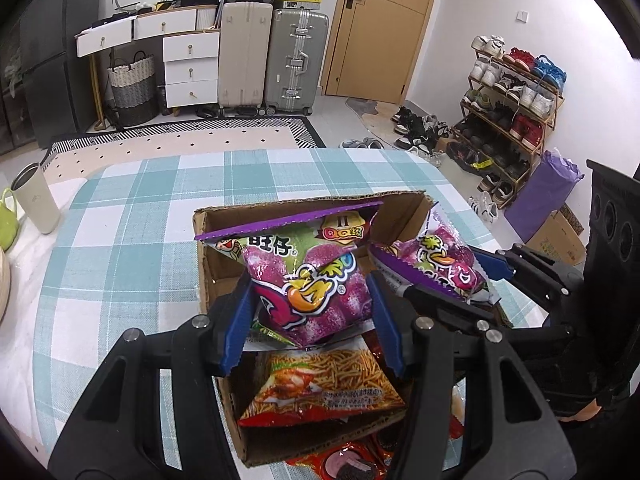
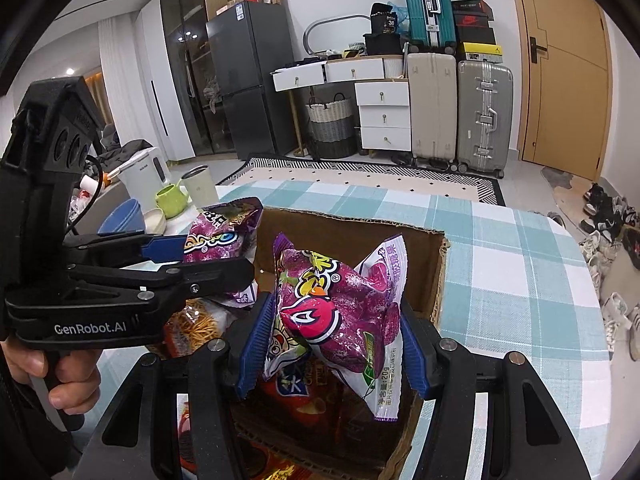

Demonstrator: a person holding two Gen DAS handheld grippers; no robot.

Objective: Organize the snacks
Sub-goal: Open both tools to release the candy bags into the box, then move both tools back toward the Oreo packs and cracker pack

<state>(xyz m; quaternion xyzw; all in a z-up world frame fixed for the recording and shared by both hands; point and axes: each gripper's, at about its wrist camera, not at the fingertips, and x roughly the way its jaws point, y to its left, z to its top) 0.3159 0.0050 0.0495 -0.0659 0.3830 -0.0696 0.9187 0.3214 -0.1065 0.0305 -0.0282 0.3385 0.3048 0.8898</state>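
Observation:
My left gripper [image 1: 309,292] is shut on a purple candy bag [image 1: 288,256], its blue pads pressing both sides of the bag. It hangs over an open cardboard box [image 1: 204,264] on the checked table. At the right my right gripper [image 1: 452,280] is shut on a second purple candy bag [image 1: 444,256] above the box's right side. In the right wrist view the right gripper [image 2: 336,304] squeezes its candy bag [image 2: 340,300] over the box [image 2: 440,272]. There the left gripper [image 2: 218,258], held by a hand, shows at the left with its bag [image 2: 224,232]. An orange noodle-snack bag [image 1: 328,384] lies inside the box.
Red snack packets [image 1: 352,460] lie at the box's near end. A beige cup [image 1: 36,196] and a green mug [image 1: 6,220] stand at the table's left edge, near blue bowls [image 2: 124,216]. Checked tablecloth [image 1: 120,240] spreads left of the box.

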